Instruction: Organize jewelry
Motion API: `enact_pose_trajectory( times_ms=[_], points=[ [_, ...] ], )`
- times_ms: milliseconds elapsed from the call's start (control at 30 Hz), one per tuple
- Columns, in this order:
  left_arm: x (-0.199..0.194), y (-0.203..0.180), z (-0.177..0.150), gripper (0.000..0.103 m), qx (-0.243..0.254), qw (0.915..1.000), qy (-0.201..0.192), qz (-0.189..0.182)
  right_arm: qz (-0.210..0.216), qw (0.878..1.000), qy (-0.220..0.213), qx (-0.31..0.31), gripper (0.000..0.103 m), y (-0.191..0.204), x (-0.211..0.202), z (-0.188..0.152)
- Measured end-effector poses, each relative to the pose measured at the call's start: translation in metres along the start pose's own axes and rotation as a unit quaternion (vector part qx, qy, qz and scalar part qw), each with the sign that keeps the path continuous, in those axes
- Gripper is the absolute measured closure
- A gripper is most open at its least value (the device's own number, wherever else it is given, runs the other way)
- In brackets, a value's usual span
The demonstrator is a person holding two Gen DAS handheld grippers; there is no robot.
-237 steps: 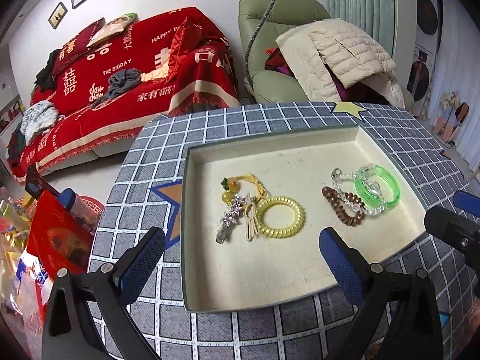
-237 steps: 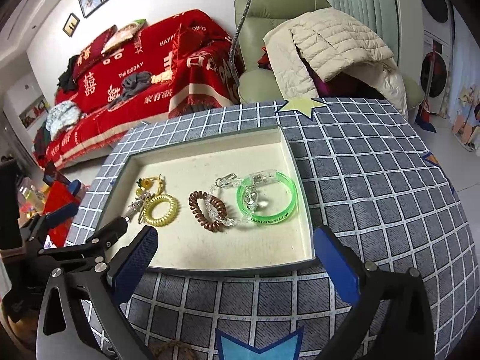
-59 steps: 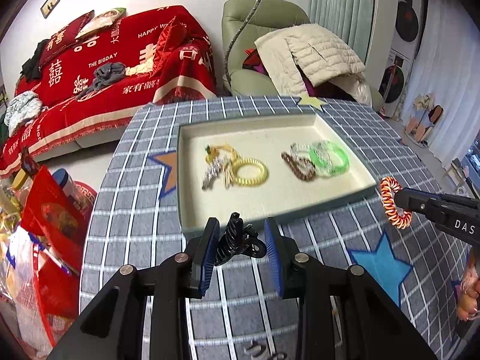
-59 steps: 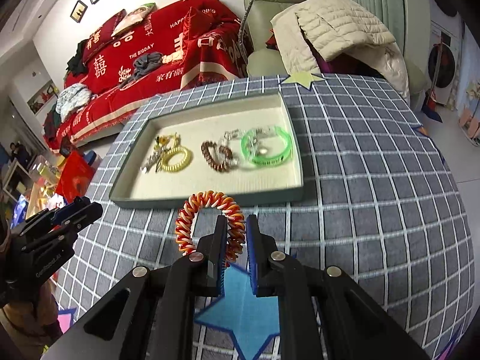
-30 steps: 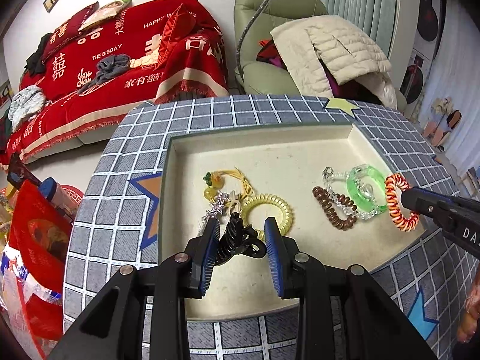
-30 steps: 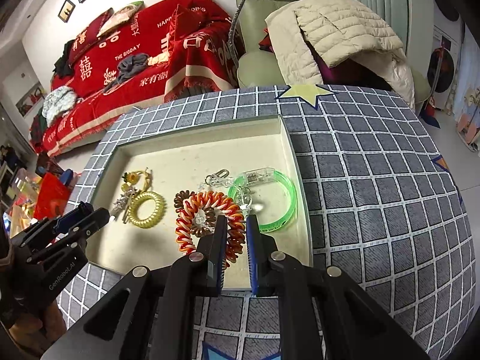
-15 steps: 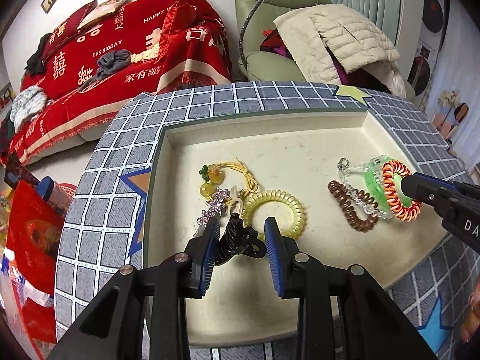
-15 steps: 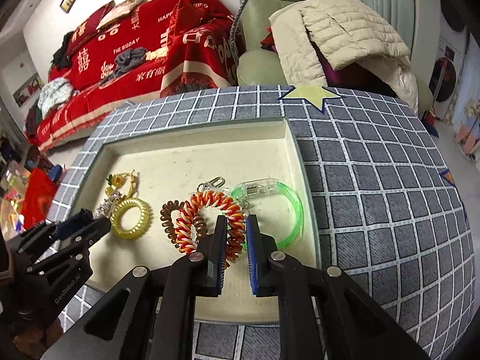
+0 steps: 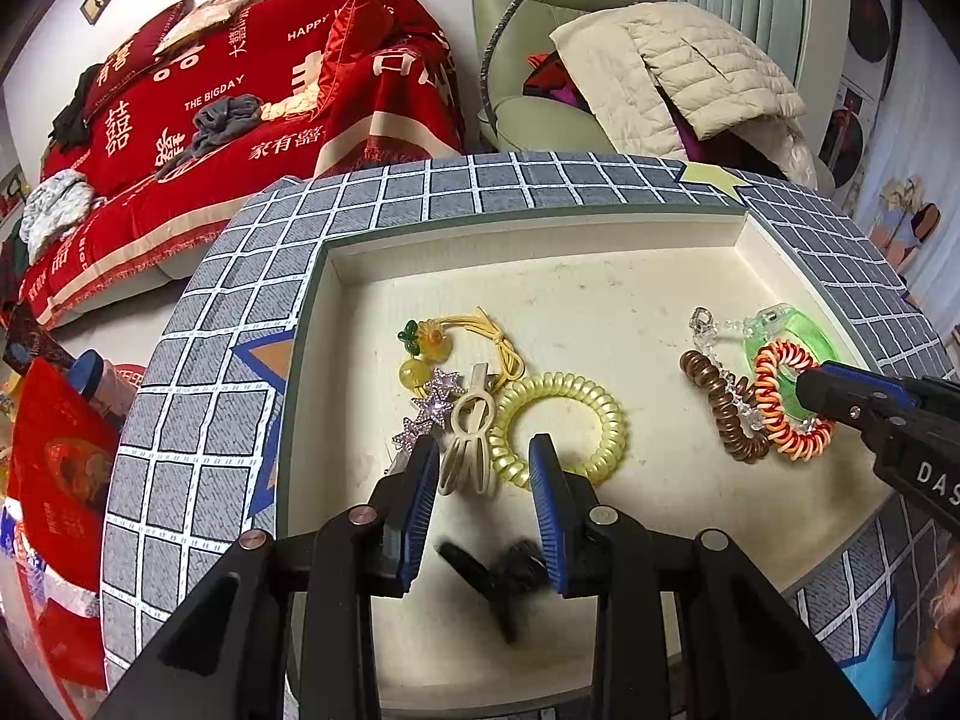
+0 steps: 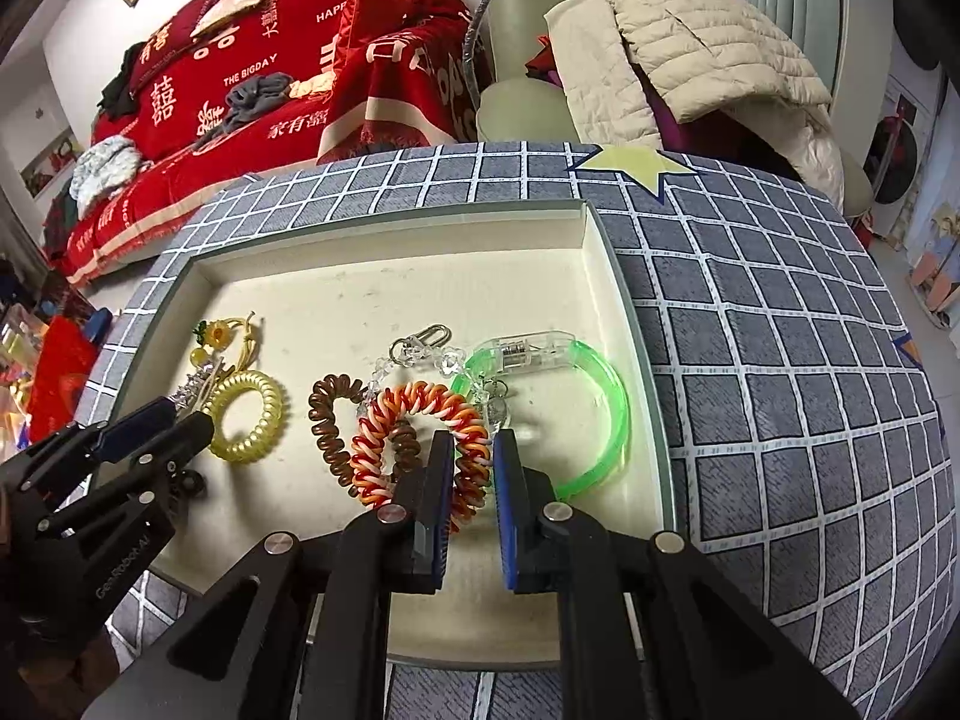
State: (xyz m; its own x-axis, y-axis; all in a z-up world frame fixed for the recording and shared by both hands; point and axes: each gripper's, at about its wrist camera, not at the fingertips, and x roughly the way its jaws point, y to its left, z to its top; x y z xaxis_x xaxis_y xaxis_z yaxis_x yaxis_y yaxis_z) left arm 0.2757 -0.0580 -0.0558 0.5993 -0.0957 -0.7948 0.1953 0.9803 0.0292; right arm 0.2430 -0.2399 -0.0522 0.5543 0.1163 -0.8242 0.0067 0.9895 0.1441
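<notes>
**Both grippers low over the tray, clip and coil band down among the jewelry**

The left gripper (image 9: 480, 468) points steeply down over the tray's (image 9: 312, 324) 7 o'clock area. Its jaws stand moderately apart with nothing pinched at the tips. The black claw clip (image 9: 498, 576) shows blurred below and behind the blue pads, toward 6 o'clock in the left wrist view. It looks clear of both pads. Just ahead of the tips, at 12 o'clock, lie a cream hair clip (image 9: 468, 450), a star hairpin (image 9: 432, 402) and a yellow coil band (image 9: 564, 426), bunched and touching. The tray's left wall runs close by at 9 o'clock, with the checked tablecloth (image 9: 198, 420) beyond it. The tray floor is bare from 11 to 1 o'clock.

The right gripper (image 10: 471, 450) also tilts steeply down, over the tray's right half. Its jaws are narrow and opening, with the red-and-white coil band (image 10: 420, 438) between them. The band lies over a brown coil band (image 10: 327, 420) at its 9 o'clock and touches a green bracelet (image 10: 606, 414) at 3 o'clock. A clear bead chain (image 10: 420, 354) sits at 12 o'clock. The tray's right wall stands just beyond the bracelet at 3 o'clock. The near rim is at 6 o'clock under the gripper body. A stretch of bare floor separates the two clusters.
</notes>
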Motion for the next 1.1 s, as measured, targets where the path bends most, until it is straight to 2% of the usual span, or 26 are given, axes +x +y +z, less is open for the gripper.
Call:
enact_pose_trajectory(
  times_ms=[33,100,133,300,433,600,700,767,800,867,1100],
  points=[
    [0.0,0.0,0.0,0.05,0.0,1.0,0.001,0.001,0.003,1.0,0.0,0.002,0.083,-0.001,-0.001,0.0],
    [-0.001,0.001,0.0,0.05,0.0,1.0,0.001,0.001,0.005,1.0,-0.003,0.006,0.061,-0.002,-0.004,-0.001],
    [-0.001,0.001,0.0,0.05,0.0,1.0,-0.001,0.002,0.006,1.0,-0.008,0.007,0.057,-0.002,-0.006,-0.002],
    [-0.008,0.0,-0.002,0.05,0.003,0.9999,-0.011,0.003,0.016,1.0,-0.016,0.014,0.053,-0.004,-0.016,-0.004],
    [-0.019,-0.001,-0.002,0.05,0.008,0.9992,-0.04,0.005,0.019,0.999,-0.028,0.016,0.046,-0.006,-0.028,-0.006],
    [-0.018,-0.001,0.0,0.05,0.007,0.9995,-0.031,0.008,0.025,0.999,-0.034,0.026,0.046,-0.008,-0.036,-0.007],
    [-0.023,-0.003,0.0,0.05,0.013,0.999,-0.04,0.014,0.026,0.999,-0.034,0.026,0.046,-0.008,-0.039,-0.01],
    [-0.026,-0.003,0.0,0.027,0.014,0.9989,-0.042,0.017,0.026,0.999,-0.033,0.028,0.046,-0.009,-0.039,-0.011],
    [-0.028,-0.002,0.0,0.007,0.01,0.9986,-0.048,0.02,0.026,0.999,-0.033,0.029,0.046,-0.009,-0.04,-0.012],
    [-0.034,-0.001,-0.001,0.004,0.007,0.9976,-0.064,0.027,0.027,0.999,-0.034,0.031,0.046,-0.009,-0.041,-0.013],
    [-0.037,0.004,-0.002,0.004,0.005,0.9982,-0.054,0.025,0.026,0.999,-0.036,0.029,0.046,-0.009,-0.044,-0.014]
  ],
)
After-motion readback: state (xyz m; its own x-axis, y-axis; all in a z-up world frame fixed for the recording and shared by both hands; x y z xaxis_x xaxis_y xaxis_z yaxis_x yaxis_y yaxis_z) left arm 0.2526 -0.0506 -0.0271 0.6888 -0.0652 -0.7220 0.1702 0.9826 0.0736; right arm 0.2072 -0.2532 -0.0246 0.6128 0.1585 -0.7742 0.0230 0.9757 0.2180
